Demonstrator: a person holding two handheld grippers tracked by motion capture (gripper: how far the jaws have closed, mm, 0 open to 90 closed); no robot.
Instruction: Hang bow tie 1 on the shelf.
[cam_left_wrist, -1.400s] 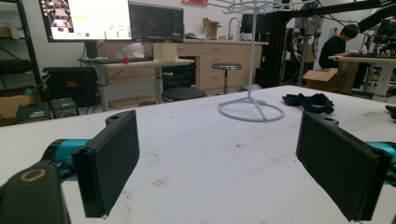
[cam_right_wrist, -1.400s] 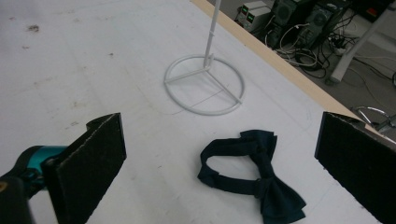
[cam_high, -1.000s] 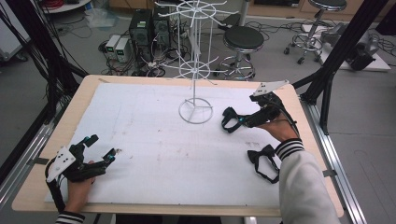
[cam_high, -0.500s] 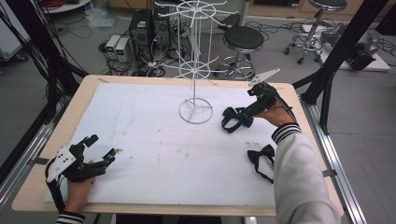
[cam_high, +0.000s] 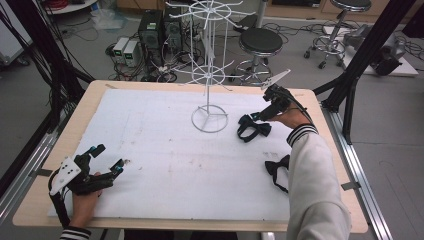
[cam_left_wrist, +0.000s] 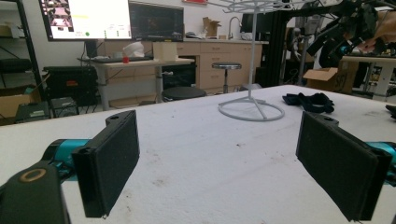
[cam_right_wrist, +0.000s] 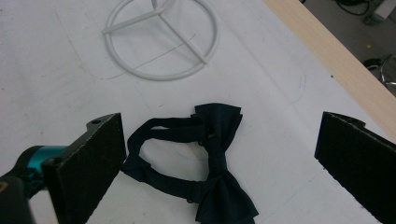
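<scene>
Right gripper (cam_right_wrist: 219, 158) hovers wide-jawed over the far bow tie (cam_right_wrist: 210, 163); left gripper (cam_left_wrist: 219, 168) wide, idle — risk: pinching just its strap (cam_right_wrist: 159, 128)

A white wire display rack (cam_high: 209, 75) stands on the white-covered table (cam_high: 165, 150) — its ring base near a black bow tie (cam_high: 254, 126), a second bow tie (cam_high: 277, 170) well apart. Behind: a round stool (cam_high: 260, 42), computer towers (cam_high: 150, 30) and cables on the floor.
</scene>
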